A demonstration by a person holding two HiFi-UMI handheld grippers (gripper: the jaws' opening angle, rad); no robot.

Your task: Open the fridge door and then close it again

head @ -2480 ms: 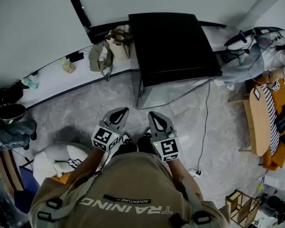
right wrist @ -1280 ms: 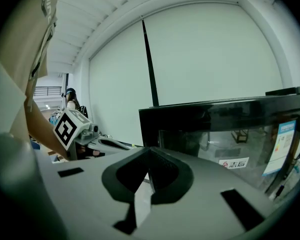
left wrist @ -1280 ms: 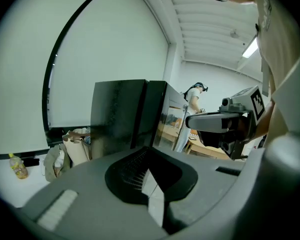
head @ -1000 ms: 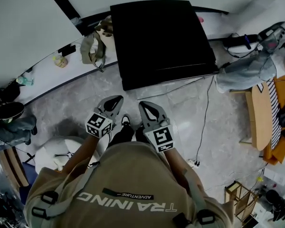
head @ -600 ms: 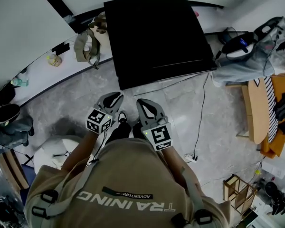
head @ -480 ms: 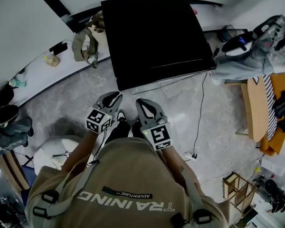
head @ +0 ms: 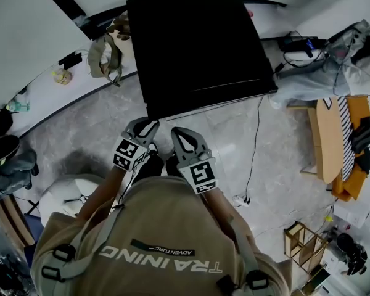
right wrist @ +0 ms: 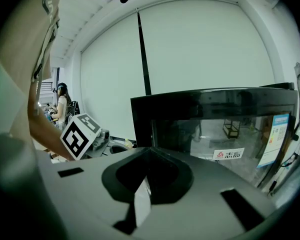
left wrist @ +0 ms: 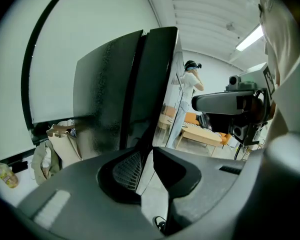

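The fridge (head: 197, 42) is a low black cabinet; from above I see its flat top. Its glass door (right wrist: 225, 134), with a sticker, faces me and looks closed. My left gripper (head: 151, 124) hangs just short of the fridge's front left corner, jaws together on nothing. Beside it, my right gripper (head: 176, 132) is also shut and empty. In the left gripper view the jaw tips (left wrist: 149, 151) meet before the fridge's side and door edge (left wrist: 155, 84). The right gripper's tips (right wrist: 148, 150) point at the door's left part.
A khaki bag (head: 105, 51) and a small bottle (head: 61, 76) sit on the ledge left of the fridge. A cable (head: 253, 153) runs over the floor at the right, near a wooden bench (head: 327, 140) and heaped clothes (head: 320, 66). A white stool (head: 61, 196) stands behind left.
The person has stepped toward the fridge, so both grippers now sit close to its front edge. Both stay shut throughout.
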